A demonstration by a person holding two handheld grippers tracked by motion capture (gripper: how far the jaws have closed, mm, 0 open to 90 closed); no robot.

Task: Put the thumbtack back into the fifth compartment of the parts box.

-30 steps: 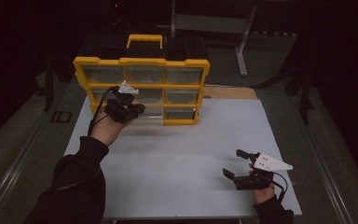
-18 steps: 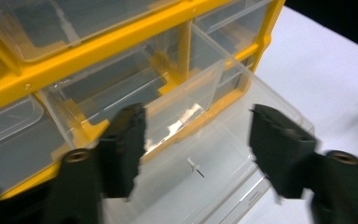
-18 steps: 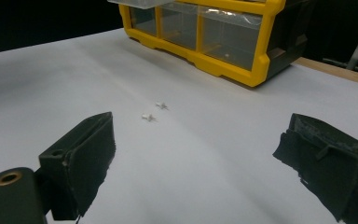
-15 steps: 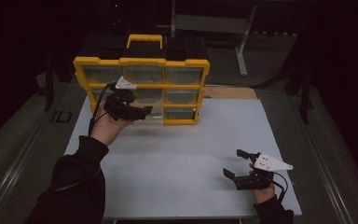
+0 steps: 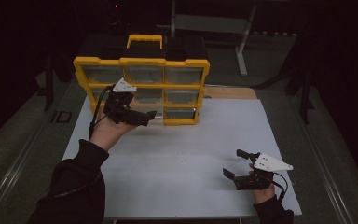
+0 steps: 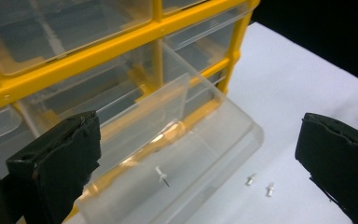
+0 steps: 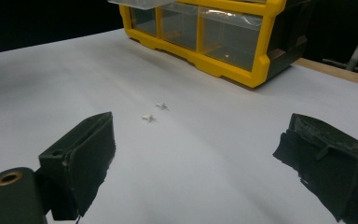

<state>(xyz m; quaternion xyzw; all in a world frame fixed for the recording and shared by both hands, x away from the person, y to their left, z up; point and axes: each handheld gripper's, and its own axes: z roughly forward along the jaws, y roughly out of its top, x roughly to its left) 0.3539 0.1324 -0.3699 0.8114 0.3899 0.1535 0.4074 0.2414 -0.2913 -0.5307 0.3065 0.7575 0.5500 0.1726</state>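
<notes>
The organiser [image 5: 141, 63] has a yellow frame and handle with clear drawers; one clear drawer [image 6: 177, 154] holds a white push pin [image 6: 161, 175]. Two more white pins [image 7: 151, 112] lie on the white table [image 5: 242, 135]. Both grippers have black jaws and pale grey top plates.

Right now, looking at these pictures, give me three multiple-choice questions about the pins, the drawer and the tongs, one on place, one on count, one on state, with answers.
1. Where does the pulled-out clear drawer sit in the yellow organizer?
A. top row
B. a lower row, left side
C. lying loose on the table

2. How many white push pins lie on the white table?
A. two
B. five
C. none

3. How do the left tongs stand?
A. shut on a pin
B. shut on the drawer front
C. open, nothing pressed

Answers: 1 B, the drawer juts out low in the frame by the left hand. 2 A, a pair lies side by side; a third pin lies inside the drawer. 3 C, the jaws have just been opening and stand wide apart above the drawer.
</notes>
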